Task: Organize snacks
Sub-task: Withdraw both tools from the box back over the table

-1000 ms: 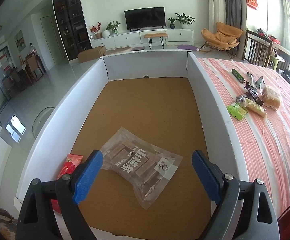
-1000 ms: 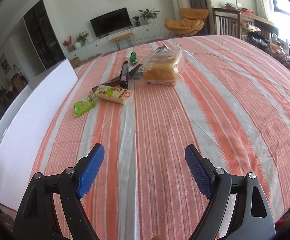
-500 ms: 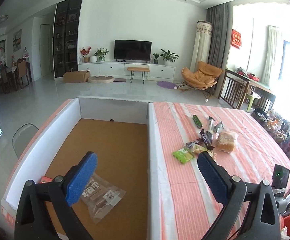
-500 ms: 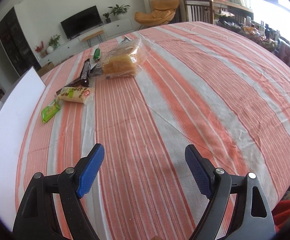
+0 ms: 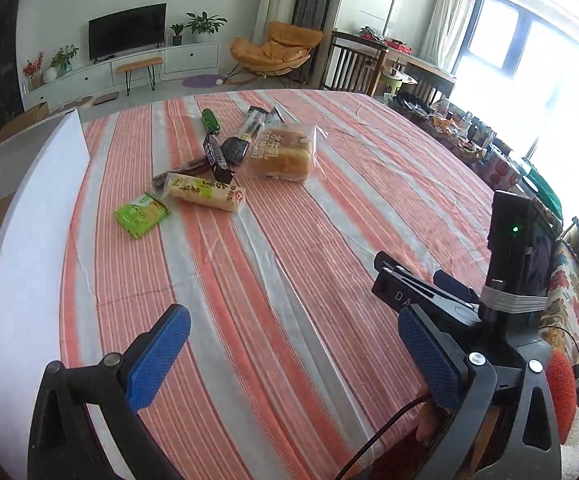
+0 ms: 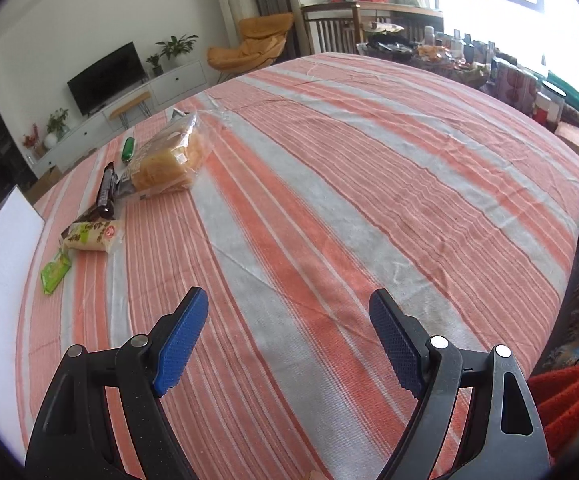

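Beside the white box wall (image 5: 29, 216), the snacks (image 5: 205, 194) lie clustered on the striped cloth (image 5: 329, 208). Left gripper (image 5: 295, 354) and right gripper (image 6: 289, 340) both gape empty; overlapping slick wrappers could slip or drag neighbours along.

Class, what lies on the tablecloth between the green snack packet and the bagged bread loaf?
In both views, the cream rice cracker pack lies between the green snack packet and the bagged bread loaf.
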